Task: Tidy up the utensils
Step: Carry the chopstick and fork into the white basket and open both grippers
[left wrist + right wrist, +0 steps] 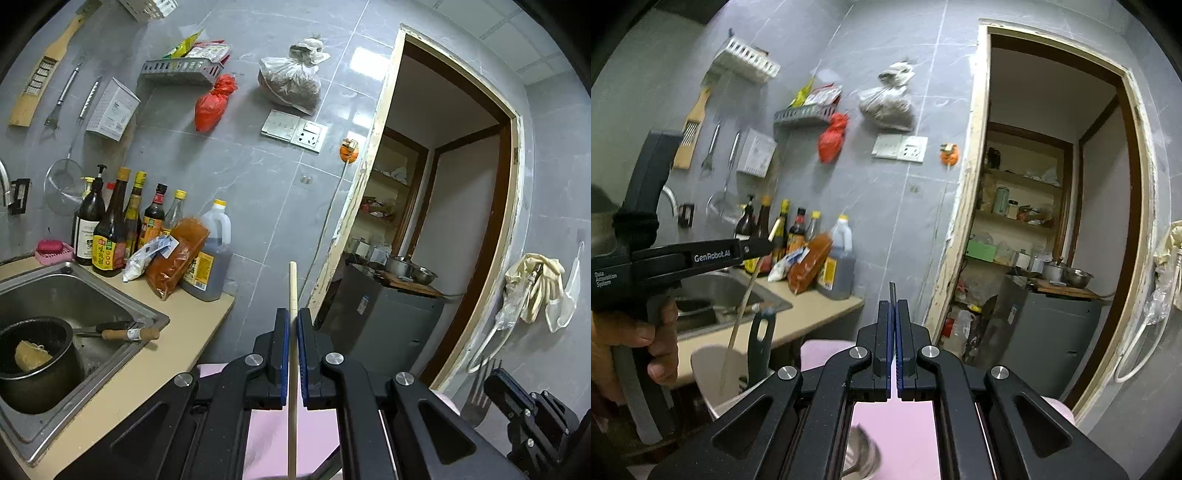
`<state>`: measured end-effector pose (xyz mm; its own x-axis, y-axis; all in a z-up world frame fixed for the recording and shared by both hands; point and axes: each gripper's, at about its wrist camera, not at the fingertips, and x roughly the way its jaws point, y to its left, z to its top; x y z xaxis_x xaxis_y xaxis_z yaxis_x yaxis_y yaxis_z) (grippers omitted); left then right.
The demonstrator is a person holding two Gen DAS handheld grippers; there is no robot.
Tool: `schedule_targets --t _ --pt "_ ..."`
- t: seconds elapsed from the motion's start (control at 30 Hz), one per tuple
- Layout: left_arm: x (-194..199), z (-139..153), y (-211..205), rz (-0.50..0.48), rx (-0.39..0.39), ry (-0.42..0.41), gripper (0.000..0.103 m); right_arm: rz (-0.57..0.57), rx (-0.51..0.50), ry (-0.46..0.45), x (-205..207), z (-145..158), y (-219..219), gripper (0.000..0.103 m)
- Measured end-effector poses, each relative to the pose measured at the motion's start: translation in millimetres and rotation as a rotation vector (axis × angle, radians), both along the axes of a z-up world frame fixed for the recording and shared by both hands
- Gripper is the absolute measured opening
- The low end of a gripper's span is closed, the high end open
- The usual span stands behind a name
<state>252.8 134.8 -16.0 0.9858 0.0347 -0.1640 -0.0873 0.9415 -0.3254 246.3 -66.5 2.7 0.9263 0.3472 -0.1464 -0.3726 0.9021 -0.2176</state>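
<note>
The left gripper (294, 321) clamps a pale wooden chopstick (292, 291), its lower end over a cream holder (713, 373). The right gripper (894, 314) pinches a fork (478, 397), its blurred head cut off below.

Pale wooden chopstick (292, 295), brushed steel sink (74, 291), glossy grey wall tiles (258, 177)

- "GenRobot.AI" is showing in white letters on the side of the left gripper (770, 240), seen from the right wrist view.
- "Data Acquisition System" is appearing in small white print on the same gripper's body.
- Labels on the sauce bottles (109, 251) are staying too small to read.
</note>
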Motion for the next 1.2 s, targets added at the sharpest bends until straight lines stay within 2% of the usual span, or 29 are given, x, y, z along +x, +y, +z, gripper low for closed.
schedule_targets --t 0.27,0.47,0.63,0.8,0.87,0.93,1.0,1.07,1.1,1.17,1.2 --pt "-11 -26 -13 -0.001 0.053 -0.004 0.005 0.0 -0.012 0.049 2 -23 5 0.002" --pt "-10 -33 -21 -0.049 0.111 0.078 0.005 0.006 0.013 0.104 6 -26 -3 0.002" --pt "-10 -29 -21 -0.091 0.098 0.141 0.005 0.038 0.041 0.176 10 -25 -8 0.003" --pt "-18 -21 -24 -0.112 0.085 0.179 0.006 0.059 0.108 0.217 5 -17 -23 0.017" --pt "-22 -16 -26 -0.111 0.077 0.189 0.01 0.059 0.143 0.222 3 -11 -32 0.018" --pt "-27 -9 -29 -0.112 0.06 0.192 0.02 0.052 0.182 0.231 2 -3 -44 0.018" --pt "-30 -2 -33 -0.112 0.052 0.188 0.026 0.043 0.214 0.236 2 5 -55 0.023" --pt "-33 7 -41 -0.119 0.051 0.184 0.033 0.027 0.246 0.234 2 14 -70 0.039" --pt "-35 13 -46 -0.123 0.052 0.18 0.036 0.019 0.261 0.23 2 18 -77 0.042" --pt "-39 25 -58 -0.13 0.052 0.165 0.049 -0.003 0.285 0.219 0 27 -95 0.049" --pt "-39 29 -62 -0.131 0.053 0.16 0.052 -0.016 0.294 0.211 0 31 -105 0.052"
